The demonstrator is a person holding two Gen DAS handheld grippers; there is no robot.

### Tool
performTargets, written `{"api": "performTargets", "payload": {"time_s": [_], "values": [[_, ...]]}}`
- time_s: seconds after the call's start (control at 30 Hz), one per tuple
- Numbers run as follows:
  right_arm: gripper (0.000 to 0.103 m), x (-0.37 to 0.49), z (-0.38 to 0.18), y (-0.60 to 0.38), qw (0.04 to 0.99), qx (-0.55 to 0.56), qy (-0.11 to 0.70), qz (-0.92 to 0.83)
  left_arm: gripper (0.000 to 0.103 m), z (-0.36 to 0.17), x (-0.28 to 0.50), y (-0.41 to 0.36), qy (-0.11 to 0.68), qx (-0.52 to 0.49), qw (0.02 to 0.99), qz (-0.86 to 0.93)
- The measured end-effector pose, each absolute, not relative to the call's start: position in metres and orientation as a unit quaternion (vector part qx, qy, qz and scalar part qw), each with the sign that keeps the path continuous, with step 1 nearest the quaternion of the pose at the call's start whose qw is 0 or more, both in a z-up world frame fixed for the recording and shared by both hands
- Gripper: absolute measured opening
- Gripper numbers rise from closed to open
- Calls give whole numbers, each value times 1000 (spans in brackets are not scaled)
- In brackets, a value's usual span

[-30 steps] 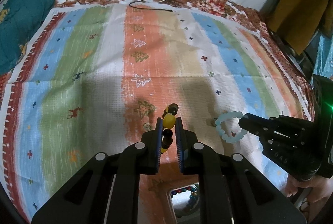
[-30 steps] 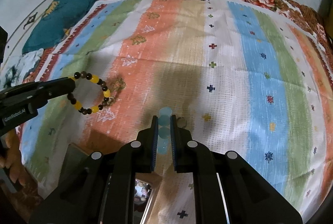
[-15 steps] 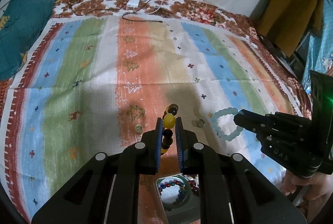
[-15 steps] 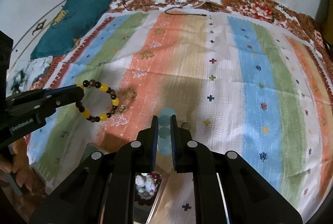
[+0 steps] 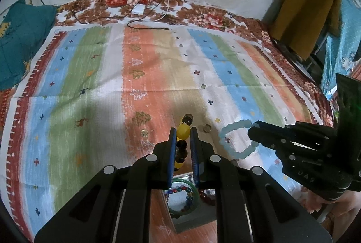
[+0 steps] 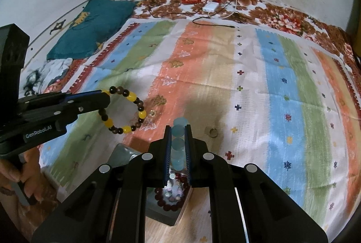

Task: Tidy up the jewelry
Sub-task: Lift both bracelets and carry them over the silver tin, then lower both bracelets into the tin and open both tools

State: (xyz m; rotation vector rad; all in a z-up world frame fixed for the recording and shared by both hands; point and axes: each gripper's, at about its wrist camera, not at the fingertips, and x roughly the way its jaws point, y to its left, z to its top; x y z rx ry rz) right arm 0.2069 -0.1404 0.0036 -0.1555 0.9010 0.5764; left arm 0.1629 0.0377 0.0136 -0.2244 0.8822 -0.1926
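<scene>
Two bracelets, yellow-brown bracelet (image 5: 181,145) and pale blue bracelet (image 6: 179,146), sit pinched between jaws.

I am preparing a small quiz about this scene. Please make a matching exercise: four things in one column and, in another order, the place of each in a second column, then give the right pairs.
Things
1. yellow and brown bracelet
2. pale blue bracelet
3. dark red bracelet
4. white charger

Places
A. in the box below the tongs
B. on the flowered cloth near the wall
C. held in the left tongs
D. held in the right tongs

Pairs: 1-C, 2-D, 3-A, 4-B
</scene>
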Motion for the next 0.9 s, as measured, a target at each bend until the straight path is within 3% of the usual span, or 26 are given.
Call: {"api": "performTargets", "payload": {"time_s": [0.9], "values": [[12,163,2,-148,852,-77,427,293,11,16,107,25,411,-112,898,-109]]}}
